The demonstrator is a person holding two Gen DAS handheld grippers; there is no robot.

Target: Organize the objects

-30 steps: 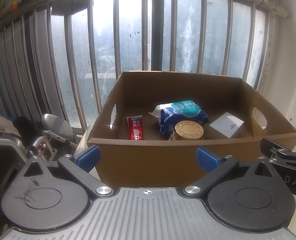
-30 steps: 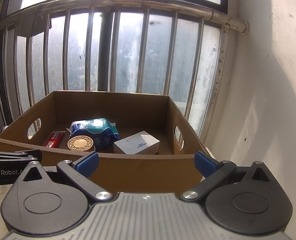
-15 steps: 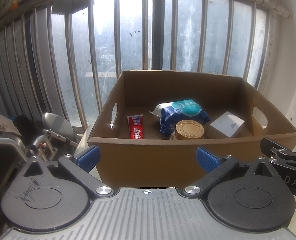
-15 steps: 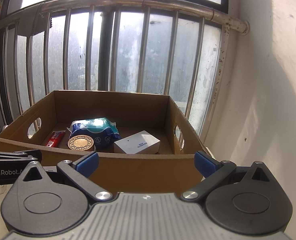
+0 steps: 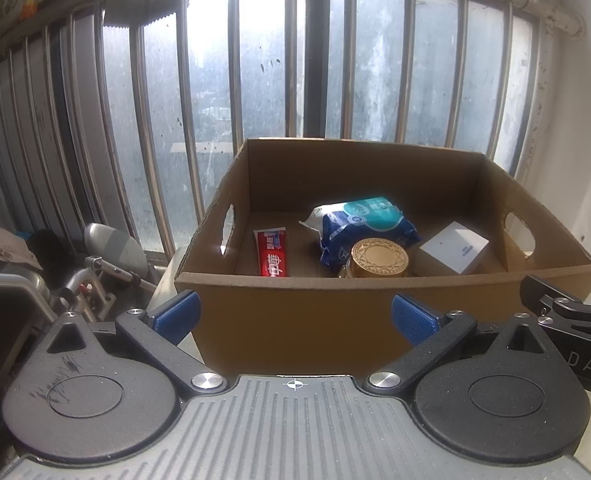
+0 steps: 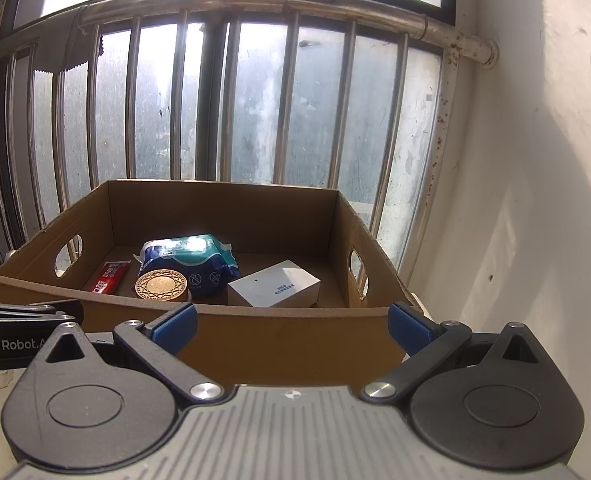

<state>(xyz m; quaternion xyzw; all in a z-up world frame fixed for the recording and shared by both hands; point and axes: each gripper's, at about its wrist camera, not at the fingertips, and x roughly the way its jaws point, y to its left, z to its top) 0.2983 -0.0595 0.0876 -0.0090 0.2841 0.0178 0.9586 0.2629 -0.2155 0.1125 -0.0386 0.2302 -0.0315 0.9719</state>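
Note:
An open cardboard box [image 5: 295, 312] [image 6: 279, 340] stands in front of both grippers. Inside lie a red toothpaste box [image 5: 270, 251] [image 6: 109, 277], a blue wipes pack [image 5: 365, 226] [image 6: 191, 260], a gold-lidded jar [image 5: 379, 258] [image 6: 161, 285] and a white box [image 5: 453, 247] [image 6: 273, 290]. My left gripper [image 5: 295, 318] is open and empty, just short of the box's near wall. My right gripper [image 6: 291, 322] is open and empty at the same wall, further right.
A barred window [image 5: 295, 80] [image 6: 255, 112] runs behind the box. A white wall [image 6: 535, 200] stands close on the right. Metal clutter and a grey seat [image 5: 111, 244] sit at the left. The right gripper's body [image 5: 567, 320] shows at the left wrist view's right edge.

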